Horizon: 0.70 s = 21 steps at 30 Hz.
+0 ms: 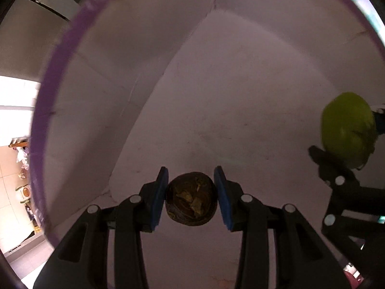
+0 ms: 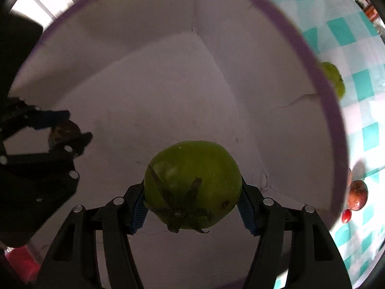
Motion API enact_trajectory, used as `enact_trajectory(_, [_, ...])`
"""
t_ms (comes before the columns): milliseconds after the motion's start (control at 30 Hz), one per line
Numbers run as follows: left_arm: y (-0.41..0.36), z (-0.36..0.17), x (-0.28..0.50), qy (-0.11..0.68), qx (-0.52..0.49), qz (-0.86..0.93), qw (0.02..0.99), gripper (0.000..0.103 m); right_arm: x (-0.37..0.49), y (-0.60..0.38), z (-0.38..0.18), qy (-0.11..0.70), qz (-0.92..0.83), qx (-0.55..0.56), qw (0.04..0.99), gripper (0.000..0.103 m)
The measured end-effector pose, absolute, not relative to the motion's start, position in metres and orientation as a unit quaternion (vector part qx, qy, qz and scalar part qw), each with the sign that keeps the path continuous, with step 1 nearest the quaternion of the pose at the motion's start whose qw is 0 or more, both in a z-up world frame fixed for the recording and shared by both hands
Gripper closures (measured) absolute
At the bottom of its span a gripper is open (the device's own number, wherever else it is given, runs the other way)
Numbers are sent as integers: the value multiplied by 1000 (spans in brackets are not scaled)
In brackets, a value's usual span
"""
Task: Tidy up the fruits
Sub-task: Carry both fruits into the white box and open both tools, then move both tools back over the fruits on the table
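Both grippers point down into a white box with a purple rim (image 1: 48, 89) (image 2: 322, 91). My left gripper (image 1: 191, 198) is shut on a small dark brown fruit (image 1: 191, 198), seen at the left of the right wrist view as the dark fruit (image 2: 63, 132) in the left gripper (image 2: 65, 126). My right gripper (image 2: 192, 202) is shut on a big green fruit with a dry star-shaped calyx (image 2: 192, 183). The same green fruit (image 1: 349, 127) shows at the right edge of the left wrist view. Both fruits hang above the bare box floor (image 1: 228, 120).
Outside the box, on a teal-and-white checked cloth (image 2: 341, 31), lie another green fruit (image 2: 334, 79), a reddish-brown fruit (image 2: 357, 195) and a small red one (image 2: 346, 216). The box walls (image 2: 144, 19) stand on all sides. A tiled floor (image 1: 14, 168) shows beyond the left rim.
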<state>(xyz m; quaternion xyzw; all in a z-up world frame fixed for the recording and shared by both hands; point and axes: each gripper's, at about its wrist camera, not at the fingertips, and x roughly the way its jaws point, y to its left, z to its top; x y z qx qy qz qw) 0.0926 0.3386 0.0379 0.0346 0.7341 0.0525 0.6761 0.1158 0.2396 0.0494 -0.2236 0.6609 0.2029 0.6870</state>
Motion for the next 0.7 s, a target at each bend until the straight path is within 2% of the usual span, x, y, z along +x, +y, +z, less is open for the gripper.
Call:
enact_trajectory(267, [348,21,93,741,62,52,666,59,112,237,40,670,177,-238,681,40])
enact_trajectory(367, [348,25,93,733,77,58,673,49,110,236,45,661,176,-230,693,39])
enact_trajectory(433, [350,27,91,729,77,59,677,36,106,235,51,652,176,-223,703,30])
enact_trajectory(533, [354,31,86,720,76,62,687,27,100,233,61,636,186,-220,716,22])
enact_trajectory(700, [350,60,86,681,102,96,718,20,79,214,100,584,215,-175,763,22])
